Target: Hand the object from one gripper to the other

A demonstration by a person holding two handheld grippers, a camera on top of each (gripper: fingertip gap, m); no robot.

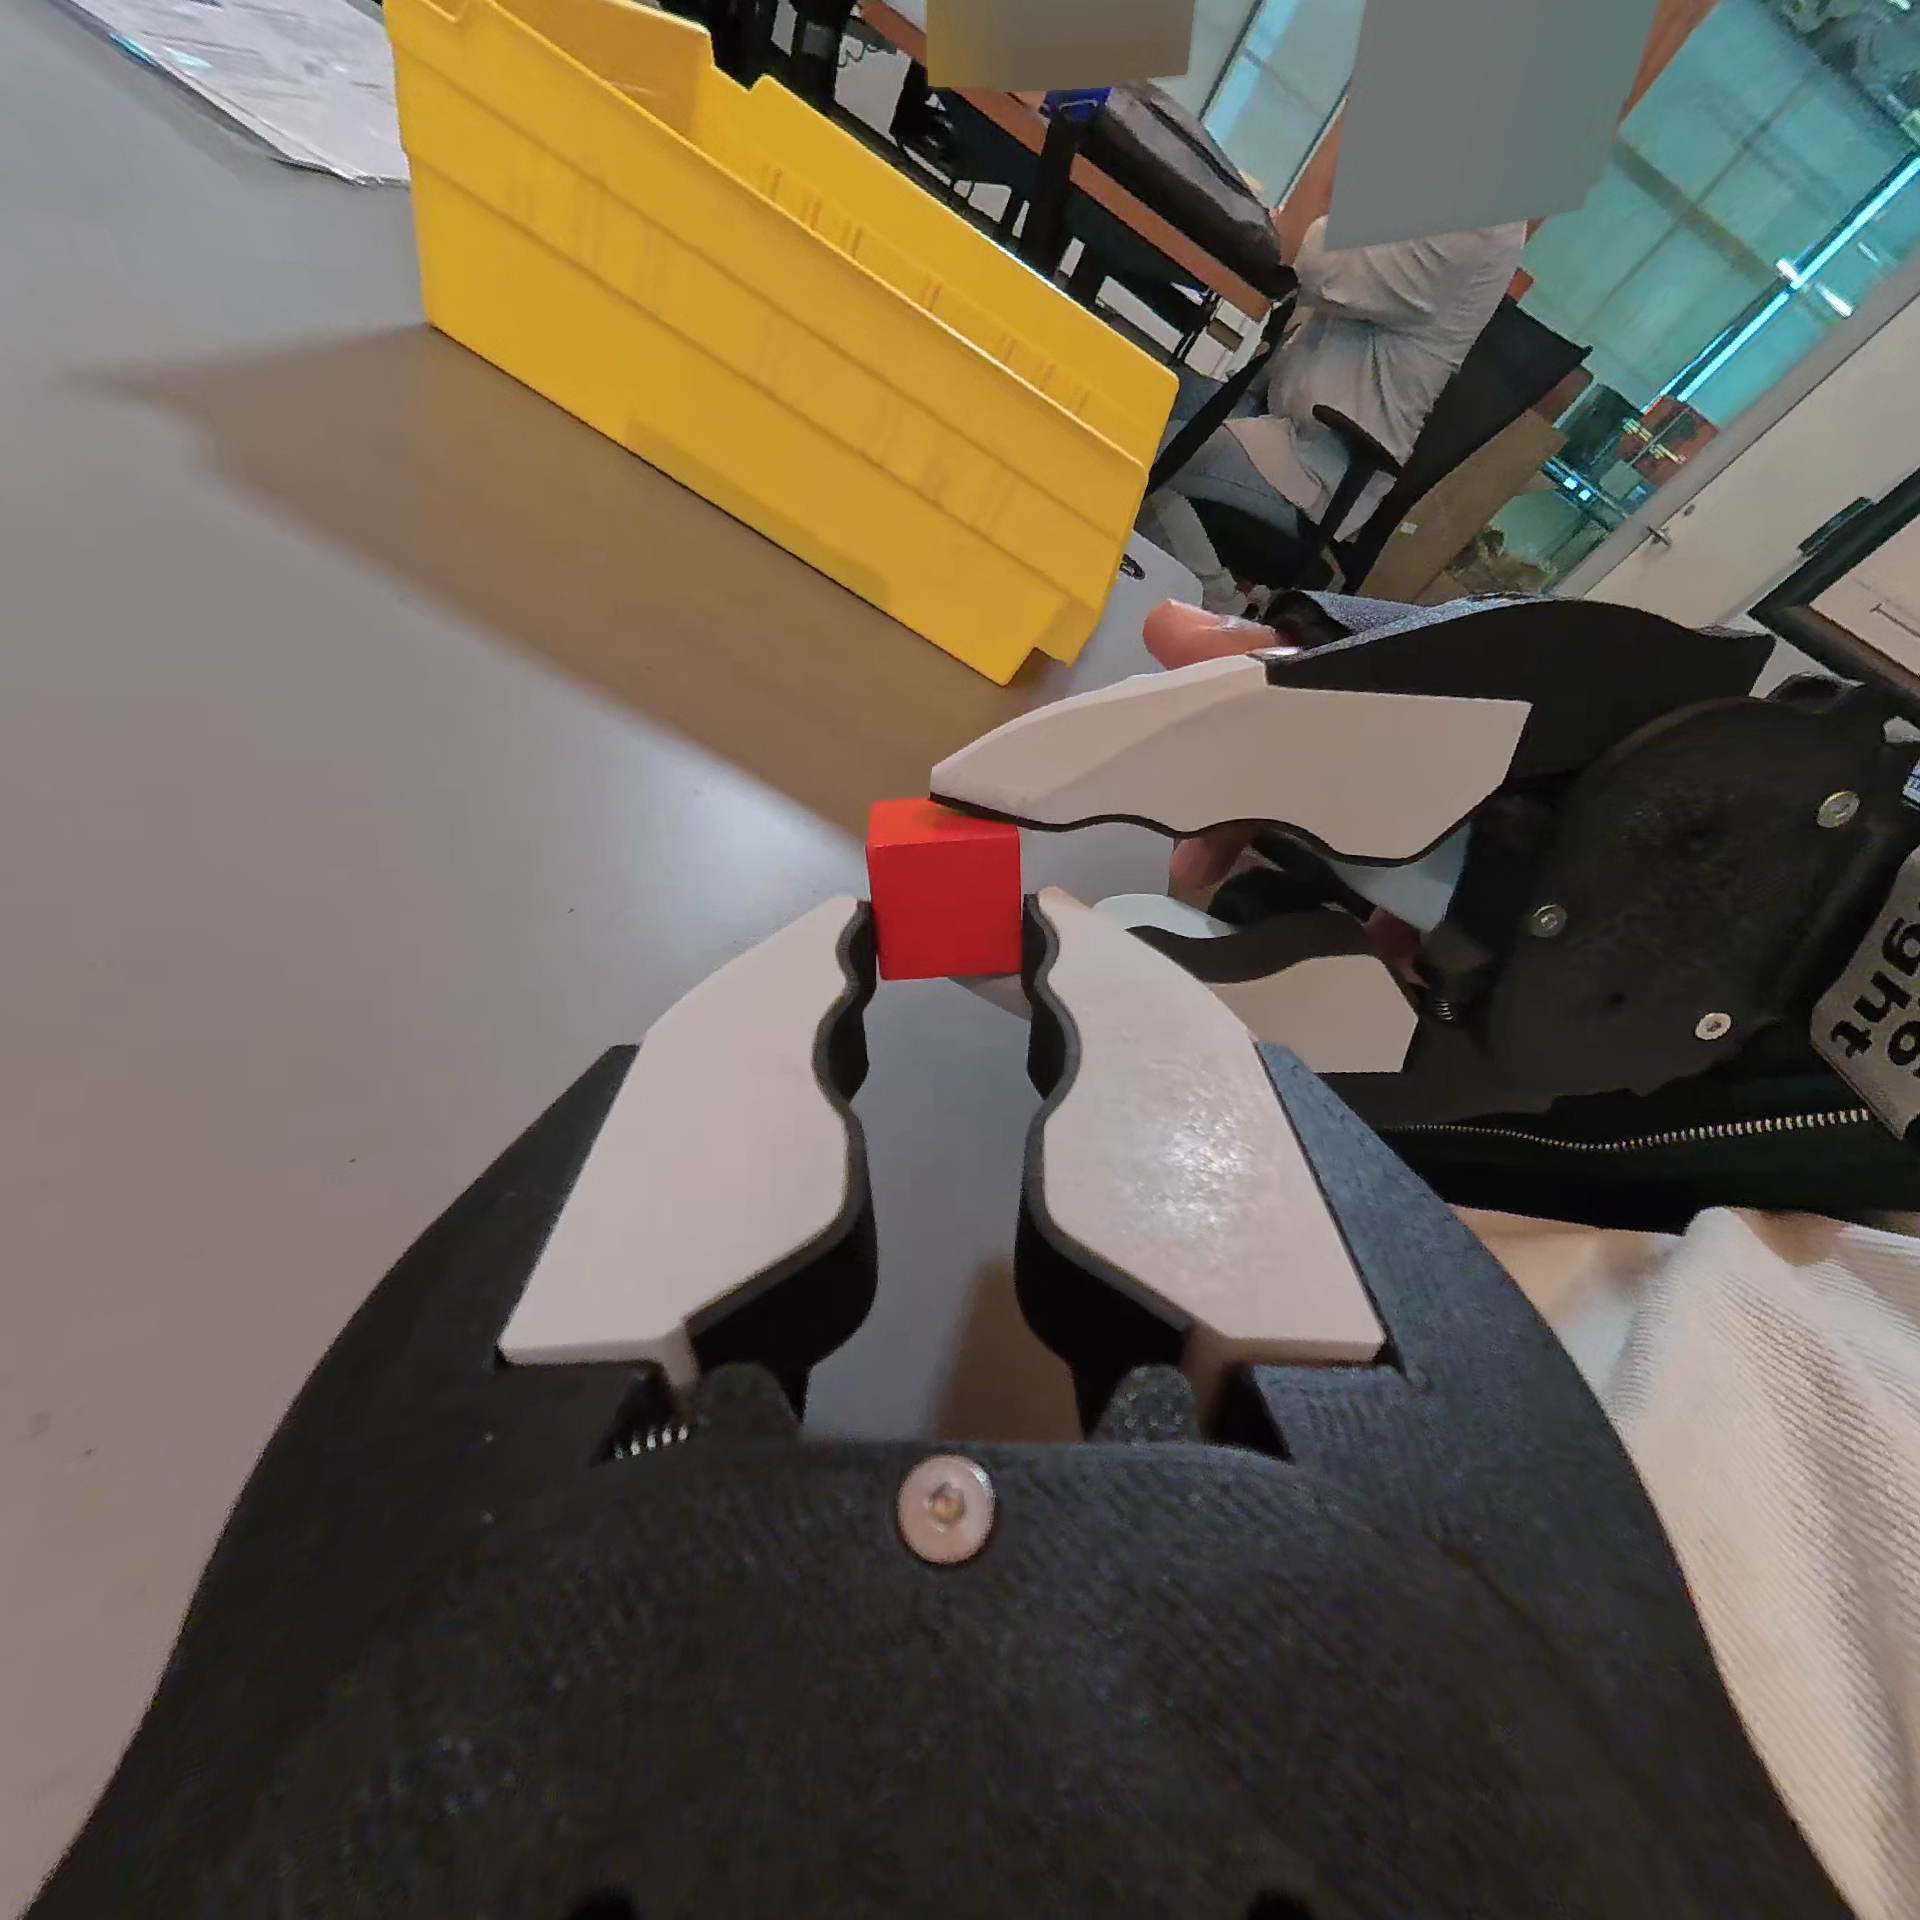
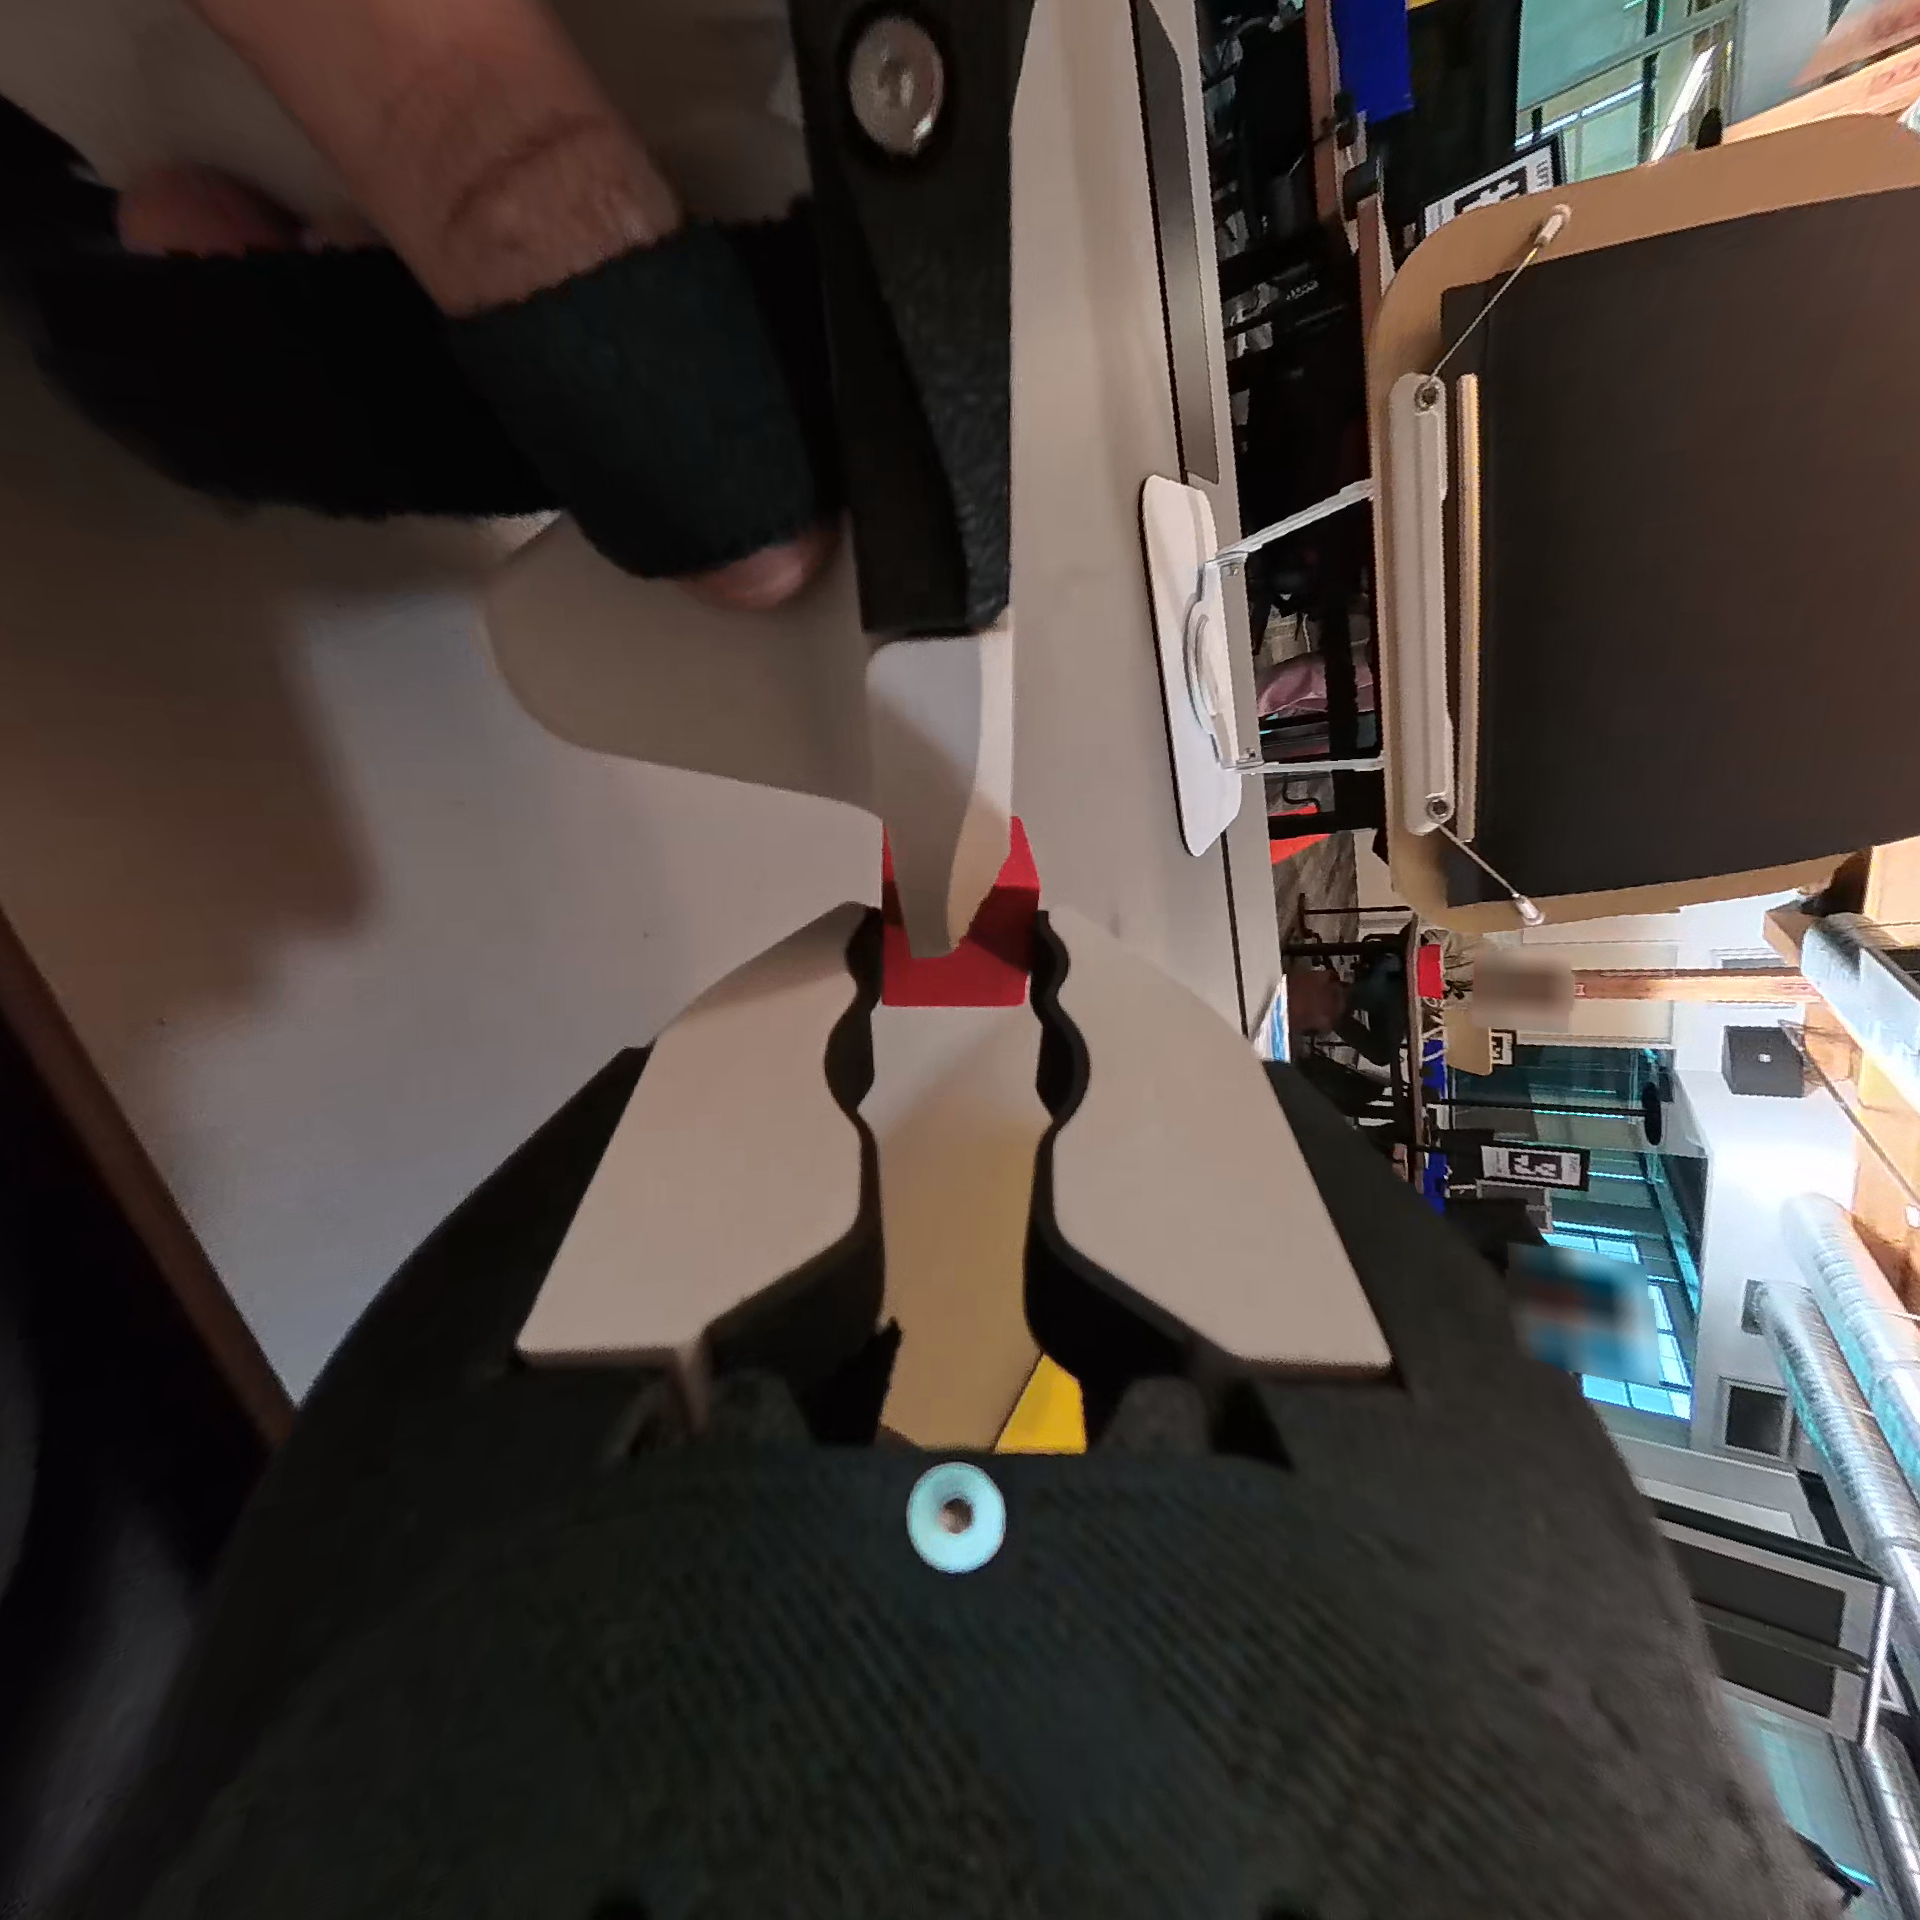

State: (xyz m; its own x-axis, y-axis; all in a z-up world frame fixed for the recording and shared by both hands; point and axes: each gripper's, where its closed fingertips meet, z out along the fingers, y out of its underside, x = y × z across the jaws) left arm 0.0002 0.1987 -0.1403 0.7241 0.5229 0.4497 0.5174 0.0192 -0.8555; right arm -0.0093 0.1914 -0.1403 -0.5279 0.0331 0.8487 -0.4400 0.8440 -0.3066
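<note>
A small red cube point(image 1: 940, 914) is held in the air above the grey table point(image 1: 260, 727), between both grippers. My left gripper point(image 1: 943, 920) has its two grey fingertips pressed on the cube's left and right sides. My right gripper point(image 1: 961, 894) comes in from the right, turned on its side, with one finger point(image 1: 1195, 748) on the cube's top and the other under it. In the right wrist view my right gripper point(image 2: 951, 940) clamps the cube point(image 2: 966, 982) on both sides. One left finger point(image 2: 925, 790) crosses the cube's face there.
A yellow plastic bin point(image 1: 779, 312) stands on the table just behind the cube. Papers point(image 1: 260, 73) lie at the far left. A seated person point(image 1: 1382, 343) is beyond the table edge. A gloved hand point(image 2: 571, 364) holds the left gripper. A white pad with a clear stand point(image 2: 1195, 665) sits farther off.
</note>
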